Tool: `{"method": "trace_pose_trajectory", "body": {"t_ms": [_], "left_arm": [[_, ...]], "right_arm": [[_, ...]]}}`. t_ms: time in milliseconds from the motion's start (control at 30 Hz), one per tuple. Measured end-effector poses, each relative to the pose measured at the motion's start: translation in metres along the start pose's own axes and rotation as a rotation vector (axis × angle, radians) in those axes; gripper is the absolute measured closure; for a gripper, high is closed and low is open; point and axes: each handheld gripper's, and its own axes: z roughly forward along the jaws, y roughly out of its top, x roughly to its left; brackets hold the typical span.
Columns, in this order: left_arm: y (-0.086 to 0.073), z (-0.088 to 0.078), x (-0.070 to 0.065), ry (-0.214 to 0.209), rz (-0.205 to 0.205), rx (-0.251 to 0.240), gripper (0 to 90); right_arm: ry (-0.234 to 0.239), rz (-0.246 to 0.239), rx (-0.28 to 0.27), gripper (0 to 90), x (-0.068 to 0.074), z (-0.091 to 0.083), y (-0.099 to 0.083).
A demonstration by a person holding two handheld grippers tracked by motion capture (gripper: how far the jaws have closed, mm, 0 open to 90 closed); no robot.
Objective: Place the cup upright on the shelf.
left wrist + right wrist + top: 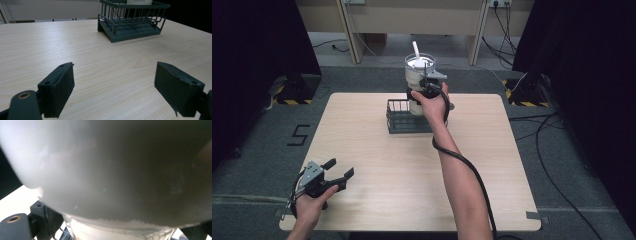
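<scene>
High view: the right gripper (426,89) clasps a white cup (418,75) with a straw, raised just over the wire basket (398,121); setting down remains.

Left gripper view: the left gripper (113,87) gapes empty above the worktop (50,45), basket ahead.

Right gripper view: cup wall pressed between its jaws.

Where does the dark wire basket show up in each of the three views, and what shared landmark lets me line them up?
High view: the wire basket sits at the table's far middle, just left of the right gripper holding the cup.
Left gripper view: top centre-right, beyond the open jaws.
Right gripper view: a few thin wires at the bottom, under the blurred cup.
Shared landmark: the pale wooden table.
</scene>
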Motion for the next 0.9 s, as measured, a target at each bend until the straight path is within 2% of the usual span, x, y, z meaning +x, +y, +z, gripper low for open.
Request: {"method": "trace_pose_trajectory", "body": {"t_ms": [533, 900], "left_arm": [[0.0, -0.001, 0.002, 0.003, -0.004, -0.004, 15.6], [0.0, -0.001, 0.001, 0.001, 0.0, -0.002, 15.6]], "right_arm": [[0.0, 0.001, 0.042, 10.5, 0.004, 0.018, -0.019], [-0.008, -0.01, 0.049, 10.4, 0.003, 0.022, -0.027]]}}
